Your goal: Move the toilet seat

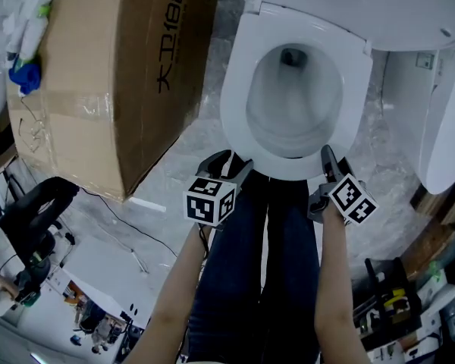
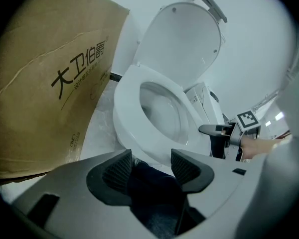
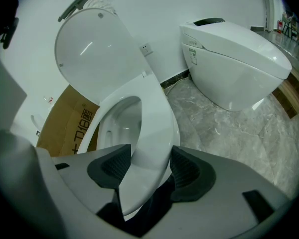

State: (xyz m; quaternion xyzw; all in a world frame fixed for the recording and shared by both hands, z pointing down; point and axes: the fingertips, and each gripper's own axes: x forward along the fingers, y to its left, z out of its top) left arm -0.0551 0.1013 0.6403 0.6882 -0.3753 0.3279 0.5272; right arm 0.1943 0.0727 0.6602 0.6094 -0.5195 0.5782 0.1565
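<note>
The white toilet seat point(image 1: 239, 120) lies down on the bowl, and its lid point(image 2: 182, 44) stands upright behind it. In the head view my right gripper point(image 1: 332, 161) is at the seat's front right edge. The right gripper view shows the seat point(image 3: 154, 118) rim passing between its jaws, which stand wide apart around my right gripper point(image 3: 148, 166). My left gripper point(image 1: 229, 161) hovers open just short of the seat's front left edge. Only dark trousers show between its pads at my left gripper point(image 2: 149, 166). The right gripper point(image 2: 217, 131) also shows in the left gripper view.
A large cardboard box point(image 1: 114, 74) stands close on the toilet's left. A second white toilet point(image 1: 432, 127) stands to the right. The person's legs in jeans point(image 1: 243, 279) are right before the bowl. A thin cable point(image 1: 129, 226) and tools lie on the floor at lower left.
</note>
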